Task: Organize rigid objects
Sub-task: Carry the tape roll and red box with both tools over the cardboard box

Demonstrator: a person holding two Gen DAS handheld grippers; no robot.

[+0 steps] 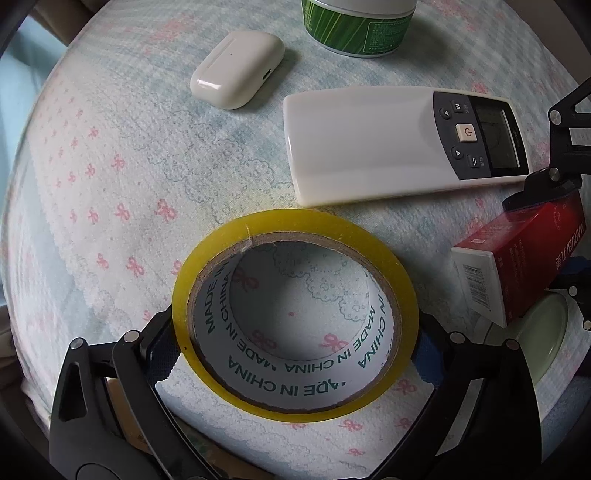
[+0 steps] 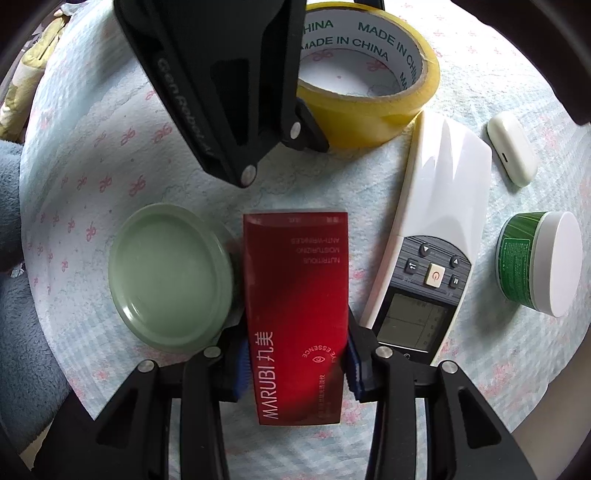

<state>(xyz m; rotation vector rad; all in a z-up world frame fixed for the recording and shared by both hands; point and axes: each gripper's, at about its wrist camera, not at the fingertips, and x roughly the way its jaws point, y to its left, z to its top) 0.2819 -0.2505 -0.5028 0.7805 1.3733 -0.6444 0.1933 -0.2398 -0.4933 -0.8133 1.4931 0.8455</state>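
My left gripper (image 1: 295,350) is shut on a yellow tape roll (image 1: 402,288), pads pressed on its two sides; the roll also shows in the right wrist view (image 2: 369,107). My right gripper (image 2: 295,365) is shut on a red Marubi box (image 2: 295,288), which also shows at the right edge of the left wrist view (image 1: 517,251). A white remote (image 1: 369,147) lies beyond the tape and right of the box (image 2: 436,192). A white earbud case (image 1: 238,68) and a green jar (image 1: 354,26) lie farther off.
A pale green round lid (image 2: 170,280) sits just left of the red box, touching or nearly so. All rest on a bow-patterned cloth (image 1: 110,184). The earbud case (image 2: 511,151) and green jar (image 2: 535,258) lie right of the remote. A blue-grey fleece (image 2: 14,258) borders the left.
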